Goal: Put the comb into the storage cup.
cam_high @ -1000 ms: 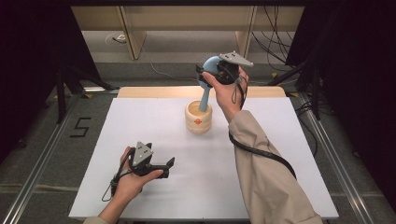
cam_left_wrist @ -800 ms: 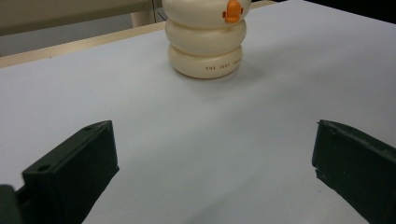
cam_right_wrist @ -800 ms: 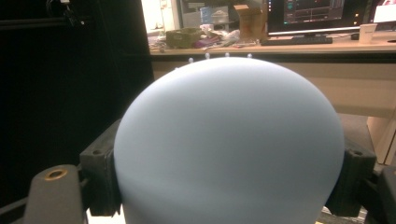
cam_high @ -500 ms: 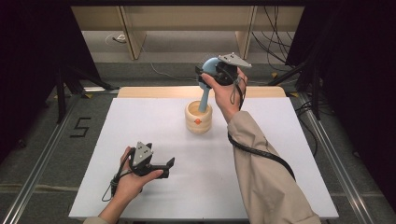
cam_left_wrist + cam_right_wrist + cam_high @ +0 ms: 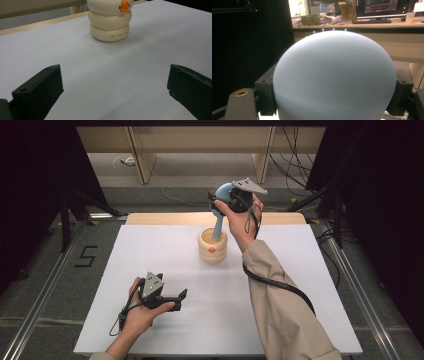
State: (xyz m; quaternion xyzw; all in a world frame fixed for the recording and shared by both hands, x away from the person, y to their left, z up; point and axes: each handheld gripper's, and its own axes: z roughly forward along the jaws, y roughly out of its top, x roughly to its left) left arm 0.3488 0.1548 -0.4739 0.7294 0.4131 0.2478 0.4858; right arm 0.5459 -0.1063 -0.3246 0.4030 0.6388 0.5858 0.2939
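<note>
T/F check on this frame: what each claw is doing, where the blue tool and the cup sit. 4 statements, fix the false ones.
1. The right claw is shut on the blue tool. True.
2. The left claw holds the cup. False: it is open and empty, apart from the cup.
3. The tool's handle stands in the cup. True.
4. The cup lies tipped on the table. False: it stands upright.

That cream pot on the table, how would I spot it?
On the white table, look toward its far middle, below the right hand-held gripper. The cream ringed ceramic pot bears an orange beak, and a pale blue round-headed tool stands in it.
</note>
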